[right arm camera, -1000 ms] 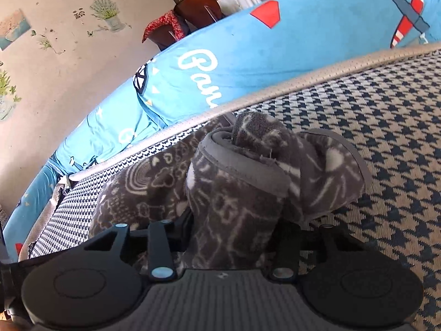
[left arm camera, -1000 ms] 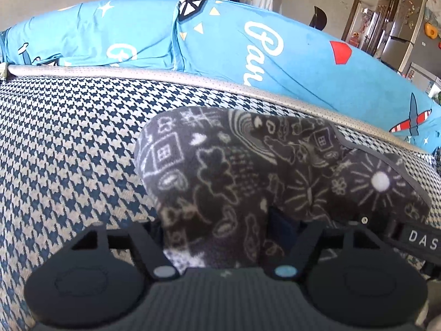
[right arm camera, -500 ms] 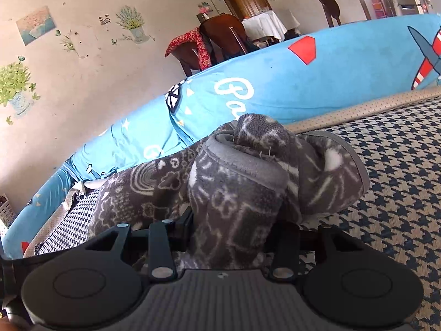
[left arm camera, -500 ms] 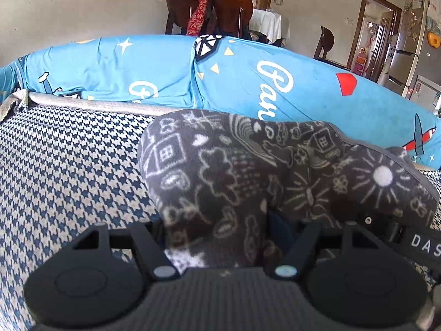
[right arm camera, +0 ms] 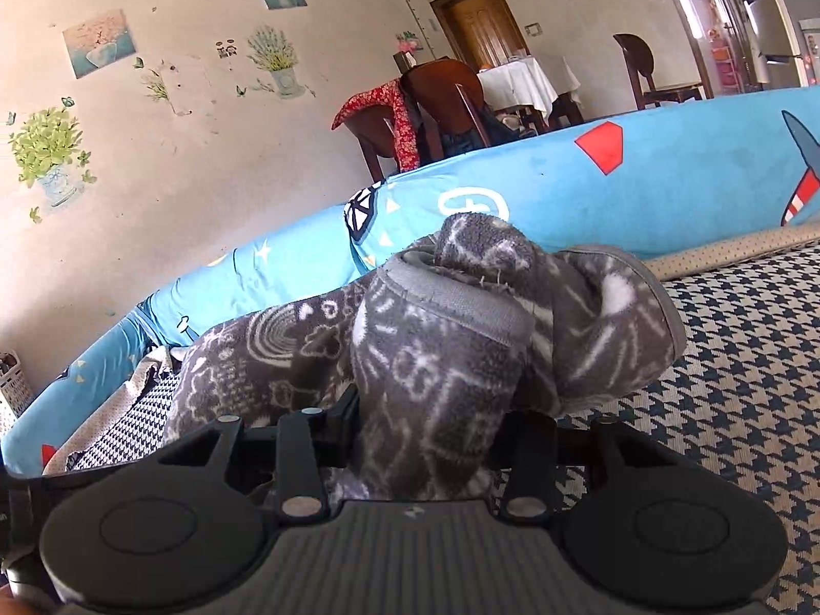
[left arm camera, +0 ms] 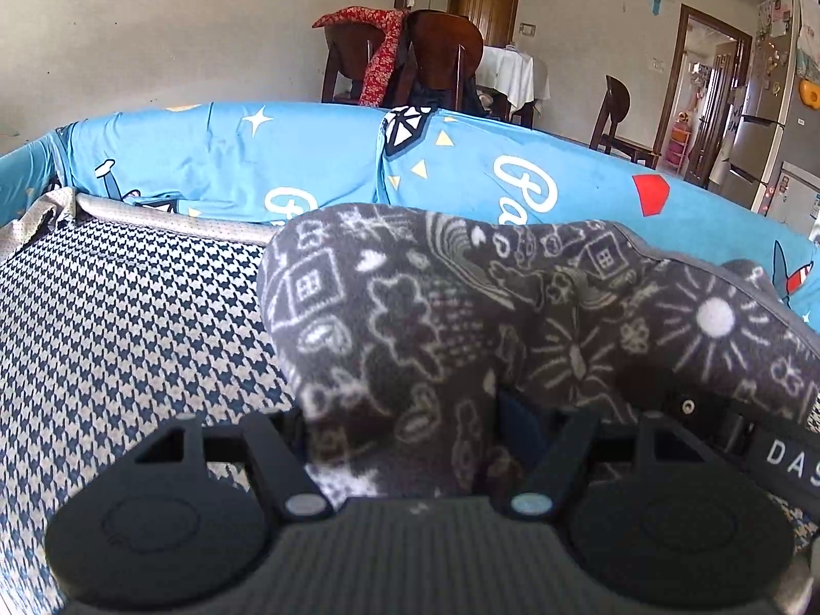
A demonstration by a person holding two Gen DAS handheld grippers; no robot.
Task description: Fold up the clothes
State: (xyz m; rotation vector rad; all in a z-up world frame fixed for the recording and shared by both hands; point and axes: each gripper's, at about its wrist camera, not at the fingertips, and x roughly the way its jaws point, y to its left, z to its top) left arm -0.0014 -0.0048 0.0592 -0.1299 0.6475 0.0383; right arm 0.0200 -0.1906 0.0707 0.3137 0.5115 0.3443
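Low in each frame, the left claw [left arm camera: 405, 441] and right claw [right arm camera: 425, 441] are each closed on a bunch of the grey doodle-print fleece garment [left arm camera: 512, 318], which fills mid-frame, lifted above the houndstooth sofa seat [left arm camera: 128, 333]. It looks soft, light and limp, so hemmed edges [right arm camera: 451, 297] seem the surest hold. Compared with a second ago, the blue cushions [left arm camera: 230, 164] sit lower and more wall shows: both claws have risen.

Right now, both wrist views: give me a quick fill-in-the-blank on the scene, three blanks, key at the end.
1. Both the left gripper and the right gripper are shut on the same grey ____-print fleece garment.
2. The surface under the garment has a ____ pattern.
3. The long cushion behind it is ____ in colour.

Missing words: doodle; houndstooth; blue
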